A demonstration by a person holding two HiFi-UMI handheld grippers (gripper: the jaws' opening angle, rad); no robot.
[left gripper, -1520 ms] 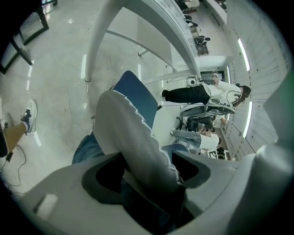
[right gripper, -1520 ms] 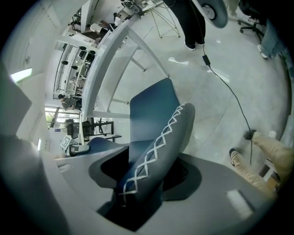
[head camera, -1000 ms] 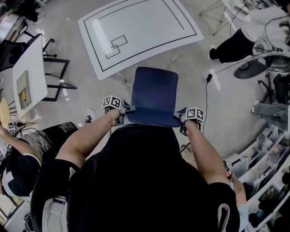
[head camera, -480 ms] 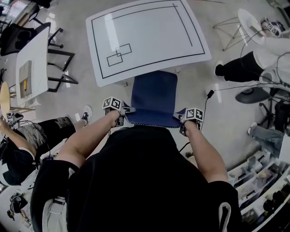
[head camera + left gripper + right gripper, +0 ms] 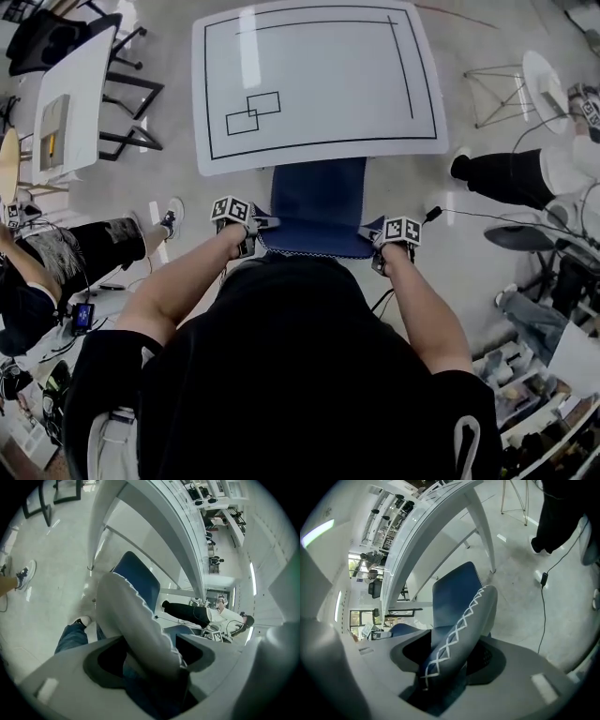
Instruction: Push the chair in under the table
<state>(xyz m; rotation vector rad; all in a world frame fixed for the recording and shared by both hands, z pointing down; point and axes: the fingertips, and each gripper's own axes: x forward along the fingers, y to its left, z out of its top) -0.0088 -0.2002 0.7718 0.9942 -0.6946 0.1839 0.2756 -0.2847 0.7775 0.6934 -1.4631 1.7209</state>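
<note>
Head view: the blue chair is standing at centre frame, the far edge of its seat lying just under the near edge of the white bench above it. The left gripper and right gripper are gripping the left and right edges of the backrest, jaws closed on its padding.

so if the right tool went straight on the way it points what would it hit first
The chair back, which is clamped in the right tool. Past that, its line runs down to the blue seat, then probably the floor under the table, though depth is hard to judge.
</note>
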